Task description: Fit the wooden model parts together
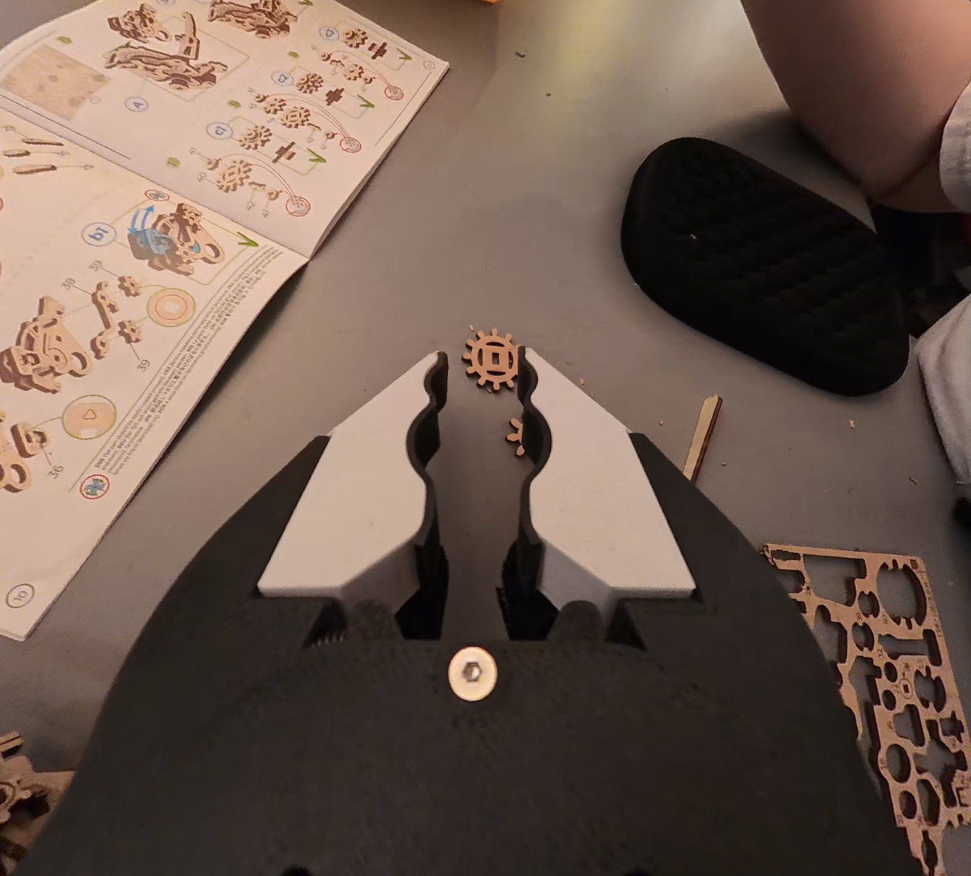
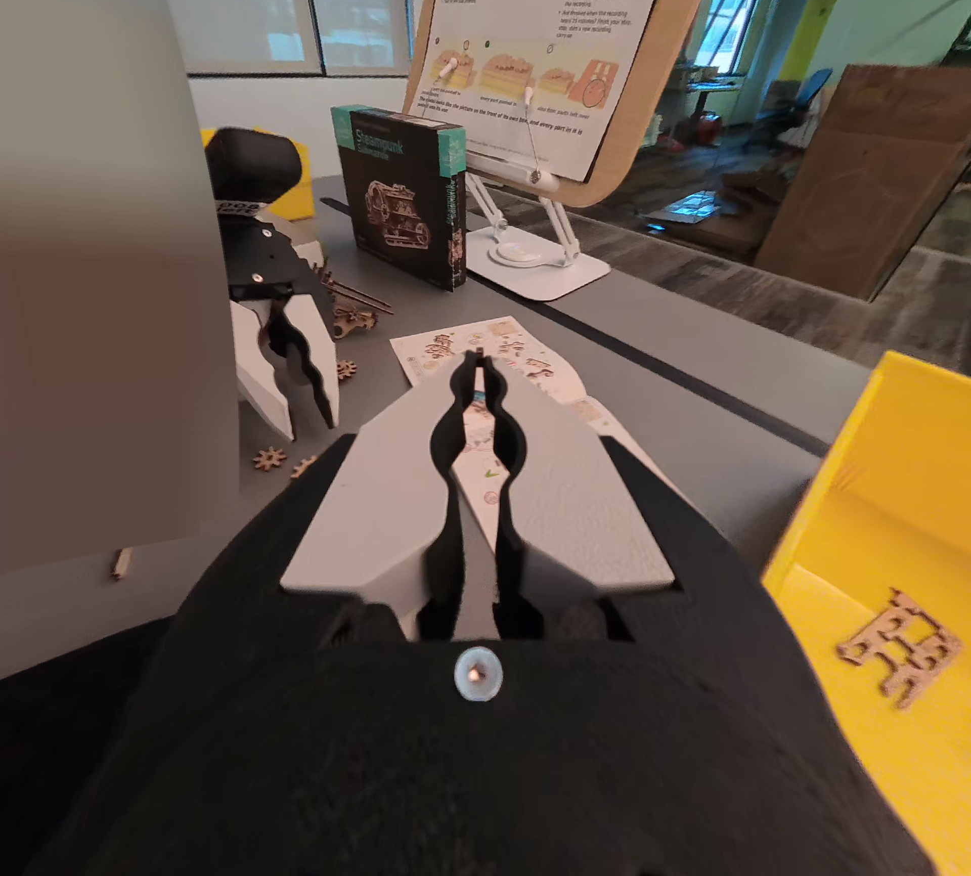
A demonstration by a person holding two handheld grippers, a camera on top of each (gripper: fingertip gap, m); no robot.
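Gear (image 1: 492,360) flat at left claw (image 1: 482,361) tips, claw parted

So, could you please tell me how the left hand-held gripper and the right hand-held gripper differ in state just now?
The left hand-held gripper is open, with grey table showing between its jaws; the right hand-held gripper is nearly shut, pinching a small dark piece at its tips. The left one hangs low over the small wooden cog; the right one is raised above the open paper instruction booklet. Both have white fingers with wavy black pads.
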